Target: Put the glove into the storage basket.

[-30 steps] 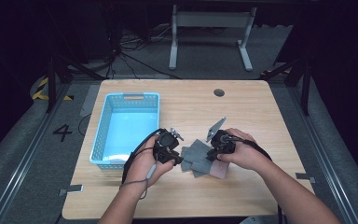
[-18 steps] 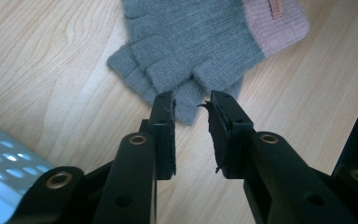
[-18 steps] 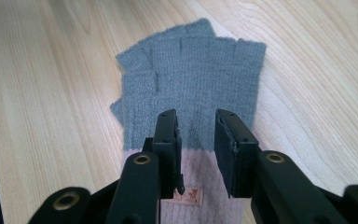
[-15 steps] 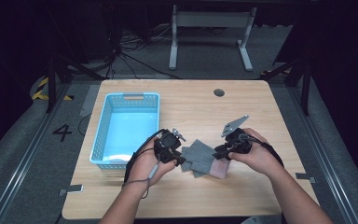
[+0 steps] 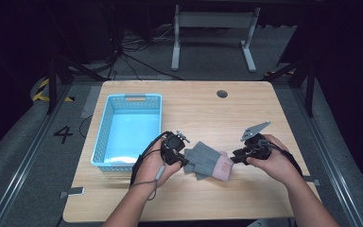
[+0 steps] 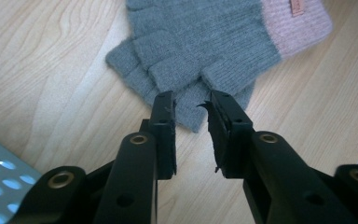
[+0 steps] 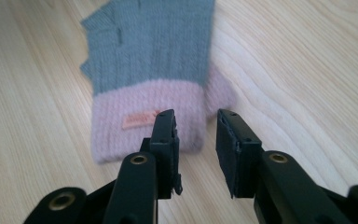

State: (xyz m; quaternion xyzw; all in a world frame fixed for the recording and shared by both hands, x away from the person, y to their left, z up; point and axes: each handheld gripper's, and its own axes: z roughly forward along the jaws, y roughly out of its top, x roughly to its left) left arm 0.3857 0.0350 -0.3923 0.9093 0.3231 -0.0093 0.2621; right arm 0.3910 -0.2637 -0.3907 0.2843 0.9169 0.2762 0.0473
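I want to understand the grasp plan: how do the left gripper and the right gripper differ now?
The left gripper is at the grey finger end of the gloves, while the right gripper is at the pink cuff end. The left gripper lies beside the blue basket; the right gripper is farther from it. Both are open and hold nothing.

Bare tabletop (image 5: 203,113) lies open beyond the gloves (image 5: 208,161); blue basket (image 5: 105,137) blocks the left.

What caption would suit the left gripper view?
Open left gripper poised at the finger end of stacked grey gloves with pink cuffs on a wooden table.
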